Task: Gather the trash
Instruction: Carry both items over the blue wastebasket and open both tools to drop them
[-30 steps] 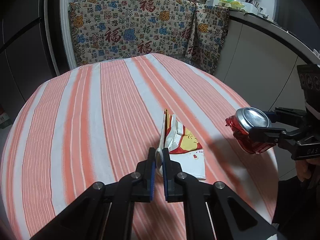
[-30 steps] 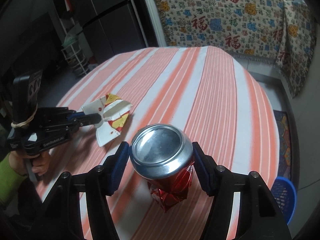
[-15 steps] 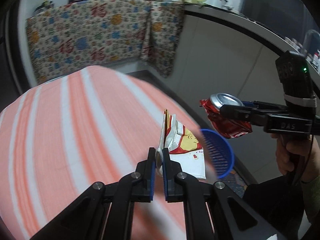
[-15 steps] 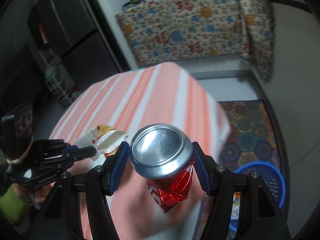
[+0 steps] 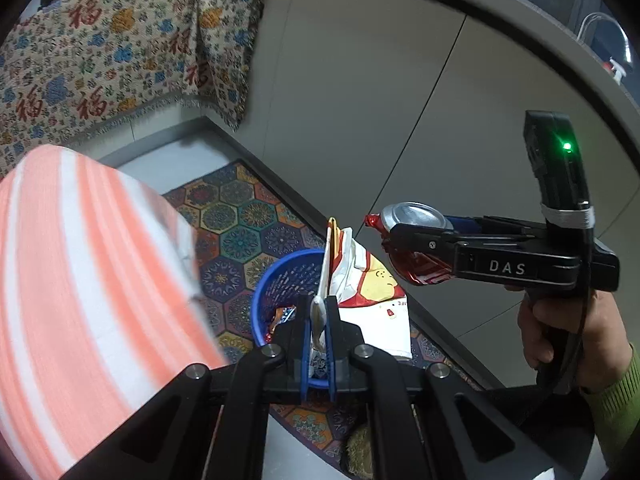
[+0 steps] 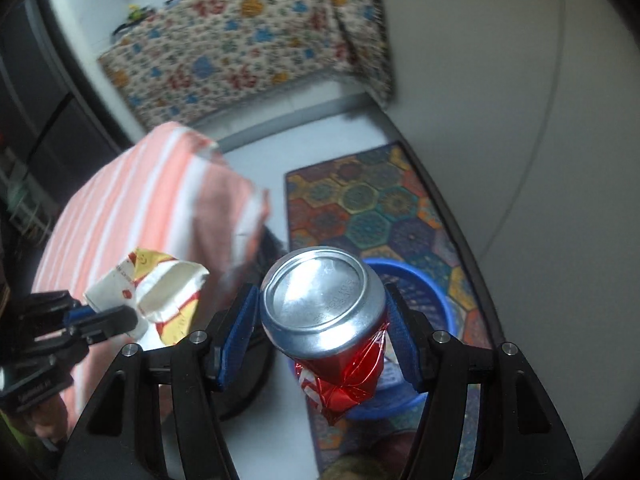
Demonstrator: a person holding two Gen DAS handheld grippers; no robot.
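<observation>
Whereas a second ago we held both pieces over the striped tablecloth (image 5: 80, 280), we have now swung them off its edge, above the blue basket (image 5: 280, 280) on the patterned rug (image 5: 240, 216). Our left gripper (image 5: 319, 320) pinches the torn paper wrapper (image 5: 372, 288), white with red and yellow print. Our right gripper (image 6: 320, 328) clamps the crushed red can (image 6: 324, 308), its silver base facing the camera.
</observation>
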